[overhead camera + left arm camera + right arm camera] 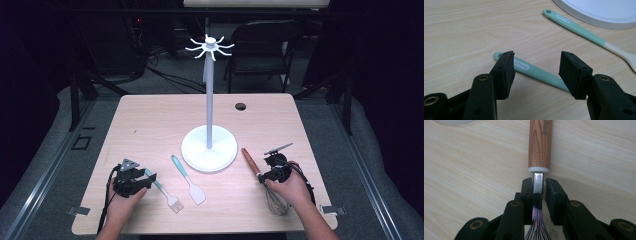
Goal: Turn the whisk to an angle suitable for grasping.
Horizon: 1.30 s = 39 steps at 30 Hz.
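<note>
A whisk lies at the table's right, with its wooden handle (248, 158) (540, 145) pointing toward the stand and its wire head (276, 204) under the person's right hand. My right gripper (262, 176) (539, 182) is shut on the whisk's metal neck, just below the handle's white collar. A teal-handled brush (165, 192) (535, 72) lies flat at the front left. My left gripper (145, 180) (536, 72) stands open, its jaws either side of the brush handle and well apart from it. A teal spatula (188, 179) (579, 26) lies between brush and stand.
A white hook stand (209, 100) rises from a round base (209, 150) (599, 13) at the table's middle. A cable hole (240, 106) sits at the back right. Beyond the table stands a dark chair (260, 50).
</note>
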Each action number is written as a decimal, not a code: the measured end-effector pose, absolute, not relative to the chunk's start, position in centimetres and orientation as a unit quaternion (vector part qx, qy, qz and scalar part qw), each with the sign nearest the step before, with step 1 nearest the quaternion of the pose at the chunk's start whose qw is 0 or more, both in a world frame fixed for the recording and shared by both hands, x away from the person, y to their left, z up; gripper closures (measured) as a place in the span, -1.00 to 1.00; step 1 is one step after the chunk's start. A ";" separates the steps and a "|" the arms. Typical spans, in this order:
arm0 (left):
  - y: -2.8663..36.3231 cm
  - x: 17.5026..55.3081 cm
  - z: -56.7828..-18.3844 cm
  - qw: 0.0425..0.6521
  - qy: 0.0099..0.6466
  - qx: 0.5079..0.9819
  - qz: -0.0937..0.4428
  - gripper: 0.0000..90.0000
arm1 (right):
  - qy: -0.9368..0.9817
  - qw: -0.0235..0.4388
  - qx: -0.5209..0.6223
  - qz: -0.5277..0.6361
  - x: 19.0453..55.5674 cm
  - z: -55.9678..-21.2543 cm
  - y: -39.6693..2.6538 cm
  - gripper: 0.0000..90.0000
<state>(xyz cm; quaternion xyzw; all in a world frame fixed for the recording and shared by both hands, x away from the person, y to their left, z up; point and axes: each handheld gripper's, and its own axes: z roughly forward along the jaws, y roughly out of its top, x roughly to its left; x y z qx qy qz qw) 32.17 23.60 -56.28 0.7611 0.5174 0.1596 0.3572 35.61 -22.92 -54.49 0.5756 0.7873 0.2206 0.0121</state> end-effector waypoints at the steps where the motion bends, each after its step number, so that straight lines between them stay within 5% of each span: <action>1: 23.6 32.2 -56.2 0.358 0.516 0.762 0.157 0.01 | 0.796 0.004 0.570 0.206 35.8 -54.4 -23.0 0.70; 21: 22.0 31.4 -54.7 0.401 0.487 0.762 0.146 0.02 | 0.796 0.010 0.570 0.205 35.3 -54.7 -22.8 0.80; 39: 18.3 31.7 -52.0 0.446 0.452 0.765 0.108 0.04 | 0.801 0.093 0.520 0.281 33.2 -52.0 -21.6 0.80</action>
